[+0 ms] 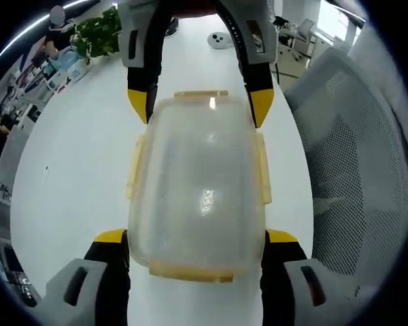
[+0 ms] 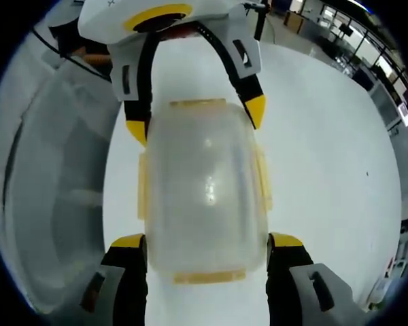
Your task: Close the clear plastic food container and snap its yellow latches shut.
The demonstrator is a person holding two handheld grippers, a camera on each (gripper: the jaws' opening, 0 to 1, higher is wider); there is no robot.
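Note:
The clear plastic container lies on the white table with its lid resting on top. Its yellow side latches flare outward, and yellow latches also sit at both ends. My left gripper is open, its yellow-tipped jaws straddling the container's near end close to its sides. My right gripper faces it from the far end, also open and straddling the corners. From the right gripper view, the container sits between my right gripper and the left gripper.
A grey mesh office chair stands close along one side of the table; the chair also shows beside the container. A small white round device and a green plant sit at the far end. Desks lie beyond.

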